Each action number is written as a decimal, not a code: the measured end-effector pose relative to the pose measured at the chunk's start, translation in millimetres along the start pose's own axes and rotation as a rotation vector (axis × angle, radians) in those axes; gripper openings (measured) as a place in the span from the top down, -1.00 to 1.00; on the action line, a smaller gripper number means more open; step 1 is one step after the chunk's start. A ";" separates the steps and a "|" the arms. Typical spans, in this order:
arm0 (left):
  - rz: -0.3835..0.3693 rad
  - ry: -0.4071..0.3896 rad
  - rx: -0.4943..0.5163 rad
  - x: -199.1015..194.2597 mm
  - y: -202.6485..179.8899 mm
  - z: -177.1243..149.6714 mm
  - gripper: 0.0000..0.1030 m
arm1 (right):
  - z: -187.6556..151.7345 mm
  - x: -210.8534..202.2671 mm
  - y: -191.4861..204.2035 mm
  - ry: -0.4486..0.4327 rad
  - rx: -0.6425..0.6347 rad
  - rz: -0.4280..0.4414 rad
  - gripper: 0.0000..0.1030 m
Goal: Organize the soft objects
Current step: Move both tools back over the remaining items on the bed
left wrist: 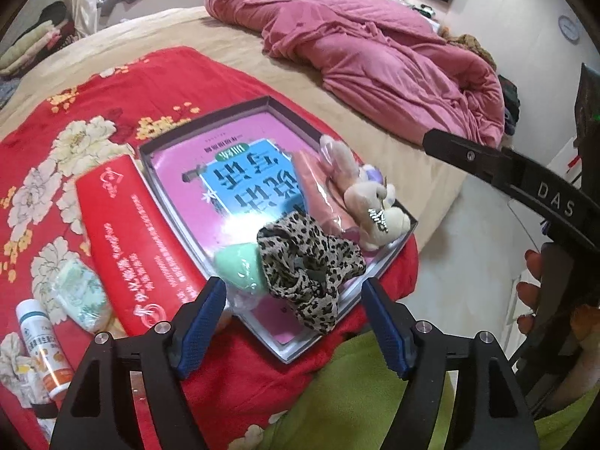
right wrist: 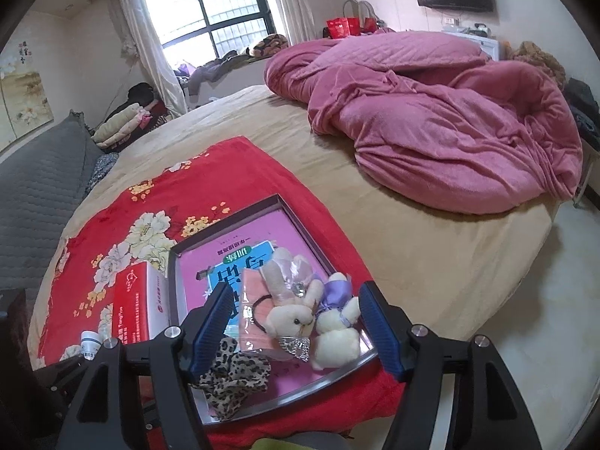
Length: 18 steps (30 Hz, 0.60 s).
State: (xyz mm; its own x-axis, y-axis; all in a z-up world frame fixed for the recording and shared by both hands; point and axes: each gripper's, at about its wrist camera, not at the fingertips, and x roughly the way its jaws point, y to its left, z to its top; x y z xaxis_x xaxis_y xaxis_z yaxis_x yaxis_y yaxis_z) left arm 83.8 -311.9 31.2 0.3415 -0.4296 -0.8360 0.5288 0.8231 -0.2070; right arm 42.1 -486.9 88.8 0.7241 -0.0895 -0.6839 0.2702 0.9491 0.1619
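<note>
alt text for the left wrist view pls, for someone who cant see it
The open left gripper hovers over a shallow tray on a red floral blanket, nearest a leopard-print scrunchie. The tray also holds a green sponge and plush bunnies; a red box lies beside it.

the bed (right wrist: 375,206) in front of me is wearing a tan sheet. a crumpled pink quilt (right wrist: 450,120) is lying across its far side, and a red flowered blanket (right wrist: 157,195) is spreading over the near corner, touching the sheet, well apart from the quilt.
</note>
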 end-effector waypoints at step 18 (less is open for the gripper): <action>0.067 -0.084 -0.054 -51.3 28.7 -11.4 -0.52 | -4.4 -29.1 31.1 -0.030 -0.060 -0.004 -0.47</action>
State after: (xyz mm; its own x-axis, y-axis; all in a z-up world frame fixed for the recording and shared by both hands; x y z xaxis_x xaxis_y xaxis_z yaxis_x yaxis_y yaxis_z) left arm 72.6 -262.0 62.3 0.4393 -0.4009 -0.8039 0.4611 0.8687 -0.1811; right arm 26.6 -453.5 110.6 0.7423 -0.1012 -0.6624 0.2351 0.9650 0.1161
